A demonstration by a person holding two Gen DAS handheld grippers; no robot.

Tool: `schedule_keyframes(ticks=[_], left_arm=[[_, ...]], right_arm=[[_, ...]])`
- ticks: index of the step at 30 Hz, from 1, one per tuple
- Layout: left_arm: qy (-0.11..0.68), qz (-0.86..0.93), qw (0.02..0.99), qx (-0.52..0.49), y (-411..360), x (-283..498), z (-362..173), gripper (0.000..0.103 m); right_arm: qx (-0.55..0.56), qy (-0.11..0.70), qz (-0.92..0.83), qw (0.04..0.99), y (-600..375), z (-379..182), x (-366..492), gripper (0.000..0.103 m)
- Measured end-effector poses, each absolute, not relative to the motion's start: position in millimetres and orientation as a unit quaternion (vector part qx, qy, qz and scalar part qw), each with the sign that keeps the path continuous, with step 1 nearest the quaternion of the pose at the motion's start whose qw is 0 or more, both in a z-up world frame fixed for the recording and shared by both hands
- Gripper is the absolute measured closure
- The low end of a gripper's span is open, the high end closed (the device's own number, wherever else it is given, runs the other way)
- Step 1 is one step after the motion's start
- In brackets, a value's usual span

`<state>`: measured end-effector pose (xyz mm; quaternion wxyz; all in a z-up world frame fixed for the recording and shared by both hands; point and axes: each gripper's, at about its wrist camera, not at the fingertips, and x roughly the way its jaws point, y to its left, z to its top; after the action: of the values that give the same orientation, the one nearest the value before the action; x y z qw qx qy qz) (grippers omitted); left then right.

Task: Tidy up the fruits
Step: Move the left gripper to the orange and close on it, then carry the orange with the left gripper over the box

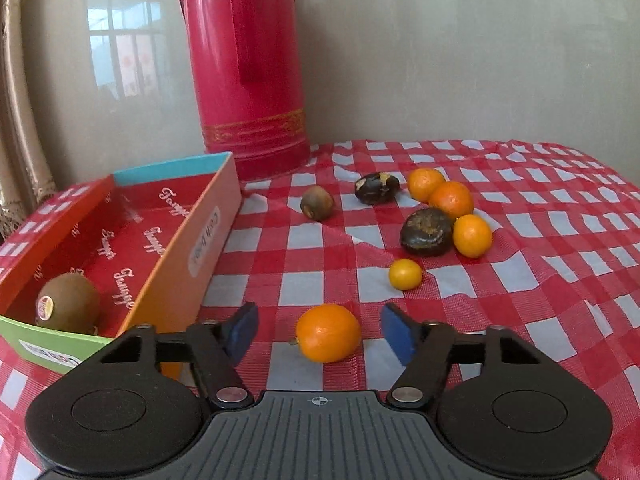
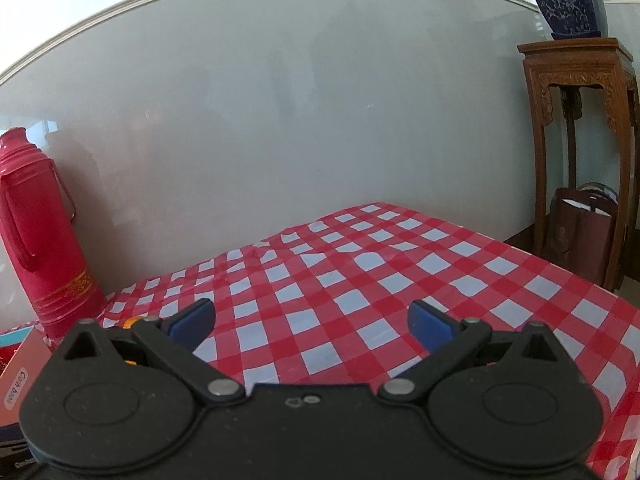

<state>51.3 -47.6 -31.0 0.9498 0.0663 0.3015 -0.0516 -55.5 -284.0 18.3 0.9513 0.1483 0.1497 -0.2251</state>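
At the left edge of the table sits the open box (image 1: 132,248). One kiwi (image 1: 68,306) already lies in its near corner, with lots of red floor free behind it. The box walls are thin card, so go in over the top and do not bump them.

Your left gripper (image 1: 318,330) has its jaws spread wide, and the near orange (image 1: 328,333) sits right between the blue pads, not pinched yet. It is round, smooth and a bit squishy, so it may roll or slip. Close on its fat middle, gently, and it should lift like a light ball.

Past it, toward the middle of the table, lie a tiny yellow fruit (image 1: 405,274), two dark brown fruits (image 1: 426,233), three more oranges (image 1: 472,236) bunched and touching, and a small kiwi (image 1: 317,202) on its own. The tall red flask (image 1: 244,68) stands at the back edge by the wall, so keep low there.

The tablecloth (image 1: 540,280) is wrinkled and could snag your pads.

Your right gripper (image 2: 311,322) is spread wide too and holds nothing. Ahead of it the cloth looks bare to the far right corner, though the gripper body hides the near part.
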Motion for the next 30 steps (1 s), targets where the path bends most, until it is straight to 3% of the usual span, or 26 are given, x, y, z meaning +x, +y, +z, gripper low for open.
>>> schedule_keyframes(ticks=[1,5,7,10,30], left_arm=[[0.305,-0.052,0.949,0.066,-48.4,52.2,-32.2,0.045],[0.311,-0.054,0.947,0.066,-51.0,53.9,-34.1,0.048],[0.313,-0.056,0.946,0.063,-51.4,54.8,-34.6,0.057],[0.315,-0.054,0.945,0.060,-51.2,55.7,-35.4,0.063],[0.301,-0.068,0.950,0.048,-45.1,46.7,-27.6,0.065]], right_arm=[[0.149,0.151,-0.225,0.951,-284.9,18.0,-55.3,0.006],[0.135,0.139,-0.248,0.949,-283.6,19.9,-58.3,0.006],[0.119,0.118,-0.277,0.946,-281.8,22.3,-62.8,0.006],[0.107,0.105,-0.304,0.941,-282.0,23.5,-65.7,0.006],[0.106,0.115,-0.294,0.943,-277.2,21.6,-63.2,0.006]])
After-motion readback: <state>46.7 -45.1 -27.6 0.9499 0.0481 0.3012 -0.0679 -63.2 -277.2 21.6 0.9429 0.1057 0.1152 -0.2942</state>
